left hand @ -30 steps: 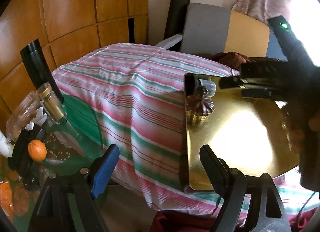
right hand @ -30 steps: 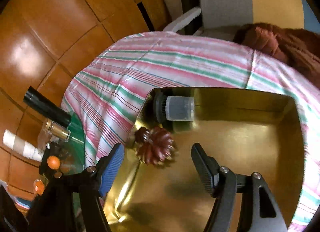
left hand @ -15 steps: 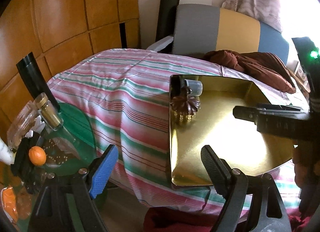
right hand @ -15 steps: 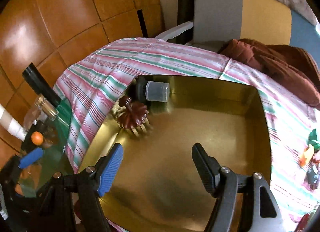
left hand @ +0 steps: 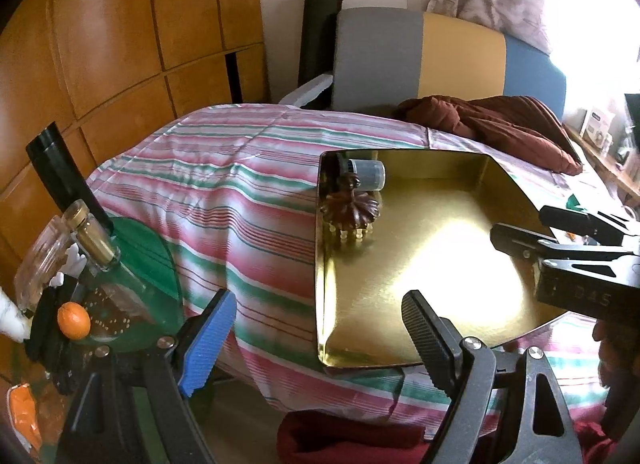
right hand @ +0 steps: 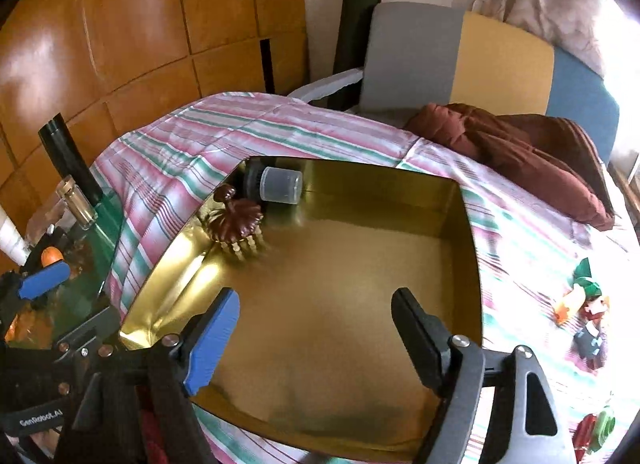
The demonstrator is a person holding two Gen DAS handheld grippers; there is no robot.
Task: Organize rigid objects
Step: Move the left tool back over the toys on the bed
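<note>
Here, right hand-held gripper (right hand: 312, 340) (empty) hovers above tray (right hand: 468, 232)

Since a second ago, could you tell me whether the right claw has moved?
Yes. The right claw has pulled back from the brown scrubber toward the gold tray's near edge.

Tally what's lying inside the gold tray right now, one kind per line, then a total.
Brown comb-like hair clip: 1
Small clear-capped container lying on its side: 1
Total inside the gold tray: 2
</note>
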